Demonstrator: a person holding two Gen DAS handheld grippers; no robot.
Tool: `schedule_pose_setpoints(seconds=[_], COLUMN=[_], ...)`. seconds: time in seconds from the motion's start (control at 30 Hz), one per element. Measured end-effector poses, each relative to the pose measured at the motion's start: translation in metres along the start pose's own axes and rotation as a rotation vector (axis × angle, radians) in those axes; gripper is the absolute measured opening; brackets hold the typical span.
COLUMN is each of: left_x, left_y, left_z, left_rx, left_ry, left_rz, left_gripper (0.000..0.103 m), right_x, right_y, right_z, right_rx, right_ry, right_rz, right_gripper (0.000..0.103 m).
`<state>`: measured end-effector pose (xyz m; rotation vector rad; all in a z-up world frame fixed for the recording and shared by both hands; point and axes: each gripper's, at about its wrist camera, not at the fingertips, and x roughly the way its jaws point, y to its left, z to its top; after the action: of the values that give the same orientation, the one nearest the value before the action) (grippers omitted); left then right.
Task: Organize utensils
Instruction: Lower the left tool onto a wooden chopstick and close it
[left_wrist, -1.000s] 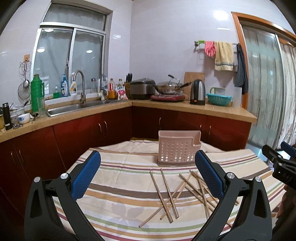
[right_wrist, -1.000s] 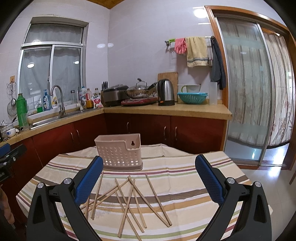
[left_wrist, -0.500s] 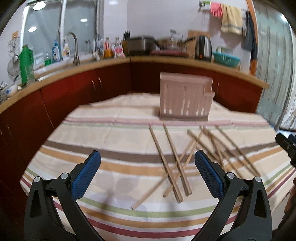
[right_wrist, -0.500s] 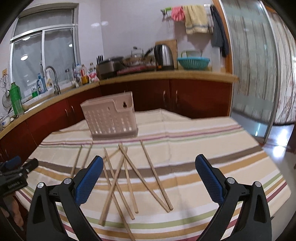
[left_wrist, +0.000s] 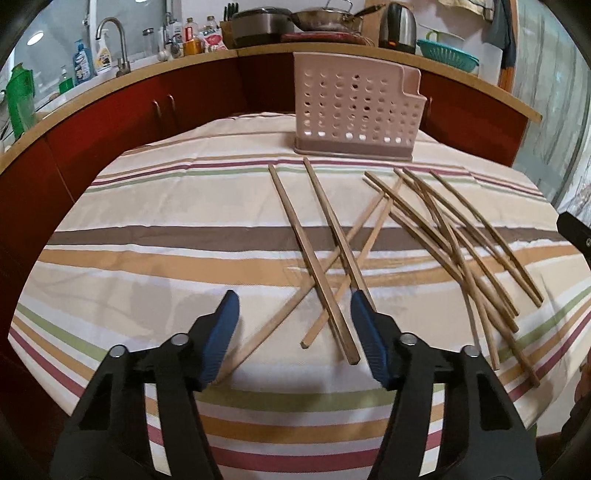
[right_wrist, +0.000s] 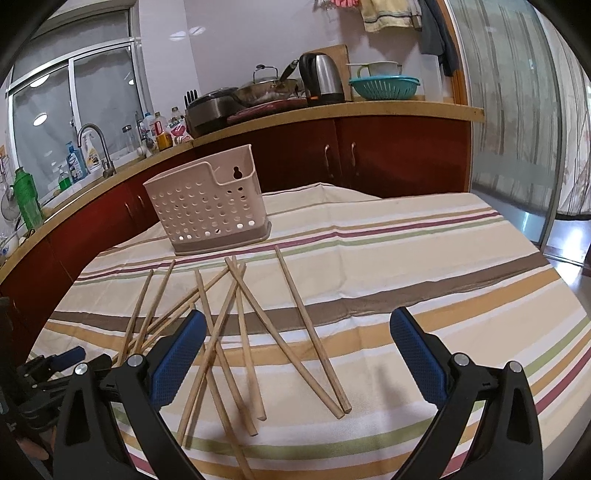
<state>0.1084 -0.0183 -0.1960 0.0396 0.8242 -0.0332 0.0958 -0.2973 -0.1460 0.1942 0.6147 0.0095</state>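
**Both grippers low over the scattered chopsticks**

I have the left gripper (left_wrist: 294, 301) hovering just above the striped tablecloth (left_wrist: 155, 206), jaws parted with nothing between the pads. Directly ahead of the gap lies a crossed cluster of wooden chopsticks (left_wrist: 321, 258); one long stick passes right against the inner edge of the right-hand blue pad (left_wrist: 365, 332) (touching or merely overlapping in view, I cannot tell). A second, looser fan of chopsticks lies off beyond the right-hand jaw.

The right gripper (right_wrist: 297, 328) is spread wider, also holding nothing. Several chopsticks (right_wrist: 240, 325) run between its jaws, crowded toward the left-hand pad (right_wrist: 177, 354), with two ends meeting near the middle of the gap. The right-hand pad sits over bare cloth, well apart from any stick.

The pink perforated utensil holder (left_wrist: 354, 110) stands upright beyond the far tips of the sticks, straight ahead of the left jaws and ahead-left of the right ones. It looks empty from the right view.
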Motion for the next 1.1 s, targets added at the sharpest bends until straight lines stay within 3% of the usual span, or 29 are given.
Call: schedule_pose_setpoints(seconds=[0.17,0.3,0.4,0.5,0.7,1.07,1.1], left_x=[0.007,0.015,0.018,0.018,0.023,0.016,0.014], left_y=[-0.005,-0.007,-0.008,-0.007,-0.004,0.003,0.004], left_z=[0.002,0.001,0.000,0.000,-0.002,0.003,0.004], left_rx=[0.020,0.029,0.039,0.034,0.026,0.013,0.015], left_ry=[0.009,0.032,0.043,0.042,0.067,0.045,0.037], left_rz=[-0.003,-0.025,-0.029,-0.058,-0.089,-0.108,-0.099], left_gripper=[0.054,0.040,0.035,0.022,0.014,0.012,0.008], right_x=[0.005,0.007,0.009,0.010,0.013,0.015,0.015], right_y=[-0.002,-0.003,-0.006,-0.007,-0.008,-0.004,-0.003], right_z=[0.000,-0.001,-0.001,-0.002,-0.003,-0.005,-0.004], right_rx=[0.009,0.014,0.024,0.030,0.032,0.021,0.020], right_ry=[0.015,0.019,0.020,0.022,0.032,0.041,0.042], right_rz=[0.007,0.008,0.009,0.010,0.011,0.013,0.013], right_gripper=[0.097,0.097,0.097,0.097,0.097,0.097,0.097])
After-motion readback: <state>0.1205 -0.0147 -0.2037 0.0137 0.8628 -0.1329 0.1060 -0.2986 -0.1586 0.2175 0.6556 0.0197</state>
